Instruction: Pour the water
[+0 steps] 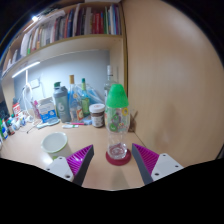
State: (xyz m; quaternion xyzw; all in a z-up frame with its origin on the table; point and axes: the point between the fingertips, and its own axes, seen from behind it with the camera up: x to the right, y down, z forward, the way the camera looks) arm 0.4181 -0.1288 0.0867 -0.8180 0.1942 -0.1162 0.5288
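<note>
A clear plastic bottle with a green cap stands upright on a round dark-red coaster on the light wooden desk. The bottle is just ahead of my gripper, in line with the gap between the two fingers. The magenta pads flank the coaster with room at each side and do not touch the bottle. The fingers are open with nothing held. A white cup sits on the desk to the left of the left finger.
Behind the bottle stand several bottles and jars and a small can. Clutter fills the desk's left side. A bookshelf hangs above, and a plain wall rises close on the right.
</note>
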